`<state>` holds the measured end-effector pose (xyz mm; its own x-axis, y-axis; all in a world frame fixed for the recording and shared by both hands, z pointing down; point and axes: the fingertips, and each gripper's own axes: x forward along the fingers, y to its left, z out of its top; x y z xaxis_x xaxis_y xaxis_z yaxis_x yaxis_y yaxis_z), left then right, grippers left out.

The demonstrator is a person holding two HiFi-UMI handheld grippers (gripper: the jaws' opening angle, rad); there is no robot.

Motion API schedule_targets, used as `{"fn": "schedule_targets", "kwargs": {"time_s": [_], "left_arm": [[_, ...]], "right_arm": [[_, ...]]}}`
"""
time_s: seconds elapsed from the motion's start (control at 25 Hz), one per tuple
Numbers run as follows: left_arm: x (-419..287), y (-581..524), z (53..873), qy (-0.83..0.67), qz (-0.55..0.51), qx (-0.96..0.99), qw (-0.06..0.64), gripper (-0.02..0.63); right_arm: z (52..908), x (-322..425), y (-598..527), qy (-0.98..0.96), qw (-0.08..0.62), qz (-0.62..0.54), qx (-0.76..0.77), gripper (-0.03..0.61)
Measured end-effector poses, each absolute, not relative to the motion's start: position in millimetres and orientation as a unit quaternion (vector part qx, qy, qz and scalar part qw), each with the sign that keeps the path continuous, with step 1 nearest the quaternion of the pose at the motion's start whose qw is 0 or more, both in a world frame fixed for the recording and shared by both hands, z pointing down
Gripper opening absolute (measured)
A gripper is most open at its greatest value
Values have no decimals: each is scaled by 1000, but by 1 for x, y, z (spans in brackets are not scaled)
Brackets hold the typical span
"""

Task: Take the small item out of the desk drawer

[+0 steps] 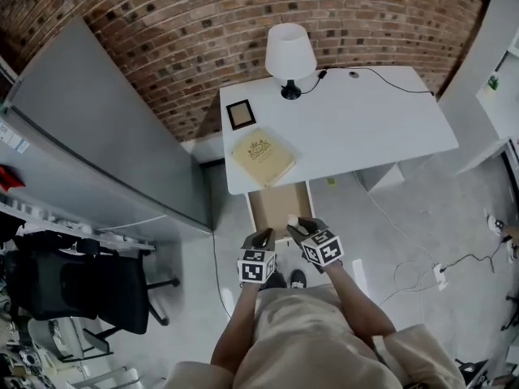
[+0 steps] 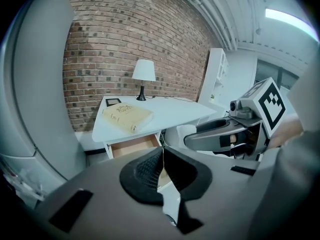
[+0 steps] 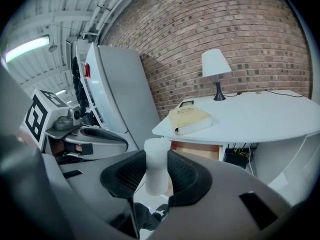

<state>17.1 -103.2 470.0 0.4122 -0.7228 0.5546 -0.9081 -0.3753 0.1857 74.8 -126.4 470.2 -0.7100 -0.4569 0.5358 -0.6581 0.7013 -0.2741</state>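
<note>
The small white item (image 3: 157, 166) is not lying in the drawer. It stands upright between the pads of the right tongs (image 1: 298, 227), which are clamped on it. From above, it hangs over the near right corner of the open drawer (image 1: 280, 205), just under the near edge of the white desk (image 1: 365, 128). The left tongs (image 2: 162, 171) hover beside the right pair, pressed together with nothing in them.

The item looks like a short, smooth, slightly waisted piece of white plastic, perhaps a little bottle or tube. I'd guess it is light and stiff. It shows no dent where the pads press, so a firm squeeze should not hurt it. The smooth skin could let it slide, though, and it seems to be gripped low, with its top standing free above the pads. That makes it likely to tip if it is swung fast. Holding it across the waist looks the safest place.

Much is hard to tell. The item's foot is behind the pads, and from above it is only a pale speck. I cannot say what it is, or whether it has a cap. The drawer's floor shows as bare wood. Its far part runs under the desk, out of view, and the cream book (image 1: 263, 157) overhangs that edge.
</note>
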Motion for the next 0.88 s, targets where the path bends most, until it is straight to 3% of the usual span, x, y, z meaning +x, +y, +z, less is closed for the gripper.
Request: {"fn": "schedule_targets", "kwargs": {"time_s": [0.88], "left_arm": [[9,-69,476,-513,192,801,243,20]], "right_arm": [[463,77,-111,-899,209,205,327,155]]}}
